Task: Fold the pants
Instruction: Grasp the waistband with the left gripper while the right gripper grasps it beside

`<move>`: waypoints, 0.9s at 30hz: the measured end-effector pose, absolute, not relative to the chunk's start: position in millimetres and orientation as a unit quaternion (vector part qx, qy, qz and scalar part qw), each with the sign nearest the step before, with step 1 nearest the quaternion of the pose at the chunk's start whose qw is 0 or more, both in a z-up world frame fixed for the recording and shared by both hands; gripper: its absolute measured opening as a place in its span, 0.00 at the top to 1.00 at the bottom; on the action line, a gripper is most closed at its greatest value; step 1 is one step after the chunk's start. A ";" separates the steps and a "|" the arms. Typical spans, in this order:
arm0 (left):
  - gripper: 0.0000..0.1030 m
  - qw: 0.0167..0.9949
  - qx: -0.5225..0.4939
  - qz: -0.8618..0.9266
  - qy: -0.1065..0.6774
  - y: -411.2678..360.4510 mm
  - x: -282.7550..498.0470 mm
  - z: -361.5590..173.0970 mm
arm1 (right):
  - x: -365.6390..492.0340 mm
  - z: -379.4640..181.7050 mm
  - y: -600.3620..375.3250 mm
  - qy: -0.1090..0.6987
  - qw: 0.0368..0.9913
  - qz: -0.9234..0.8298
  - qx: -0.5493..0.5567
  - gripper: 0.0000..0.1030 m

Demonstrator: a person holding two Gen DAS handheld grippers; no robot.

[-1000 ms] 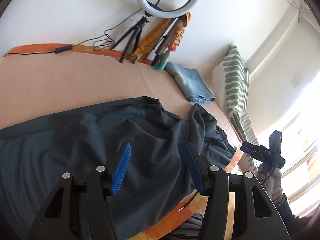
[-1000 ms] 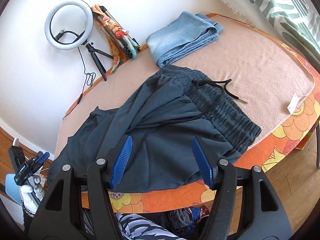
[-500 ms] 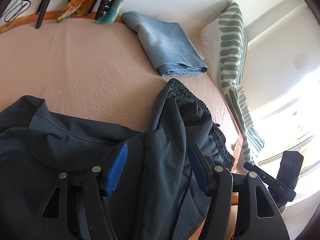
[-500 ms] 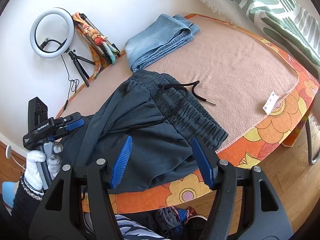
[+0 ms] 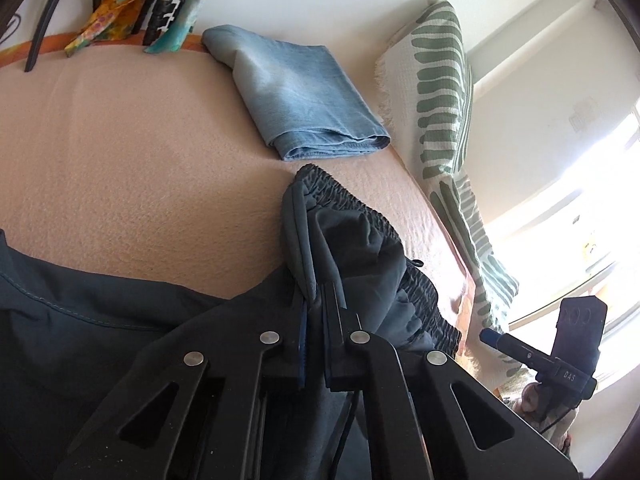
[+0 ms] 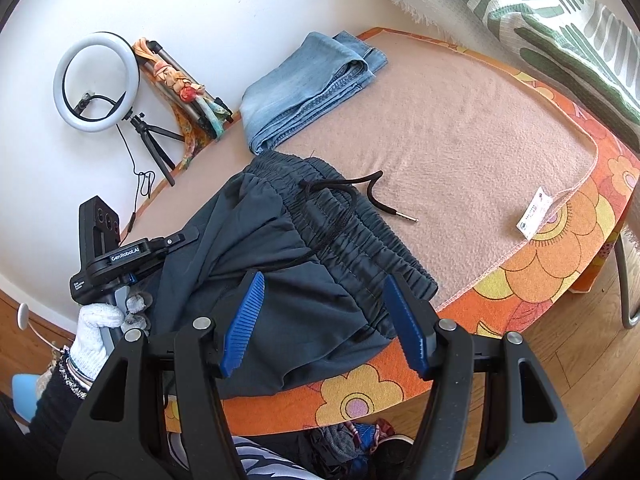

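Pants (image 6: 280,264) pinched in left gripper (image 5: 316,300) jaws, just closed (right gripper (image 6: 324,320) jaws spread, empty).

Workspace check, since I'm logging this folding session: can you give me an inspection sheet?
Surface: pink blanket over orange floral cover.
Job's things: dark pants crumpled at the near edge.
Clutter: folded jeans, ring light.
Grippers: left gripper has just closed on a pants fold; right gripper open above the pants.
Cables: ring light cable; pants drawstring loose.
Surroundings: striped cloth, wooden floor.
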State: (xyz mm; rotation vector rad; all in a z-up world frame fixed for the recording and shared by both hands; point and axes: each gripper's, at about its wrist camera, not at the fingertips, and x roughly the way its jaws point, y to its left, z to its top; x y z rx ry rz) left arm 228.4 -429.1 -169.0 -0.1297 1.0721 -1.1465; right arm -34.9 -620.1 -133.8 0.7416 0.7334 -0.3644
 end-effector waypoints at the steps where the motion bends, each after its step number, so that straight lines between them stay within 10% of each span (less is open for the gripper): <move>1: 0.97 0.706 -0.052 -0.524 0.474 -430.4 222.5 -163.8 | -34.7 -132.8 -620.8 0.348 0.852 -0.173 0.352 0.36; 15: 0.97 0.682 0.055 -0.600 0.414 -444.4 118.9 -155.3 | 30.5 -97.0 -636.8 0.347 0.863 -0.121 0.347 0.36; 27: 0.97 0.689 0.046 -0.593 0.414 -439.7 101.6 -172.9 | 174.9 -132.9 -596.3 0.533 0.802 -0.070 0.260 0.36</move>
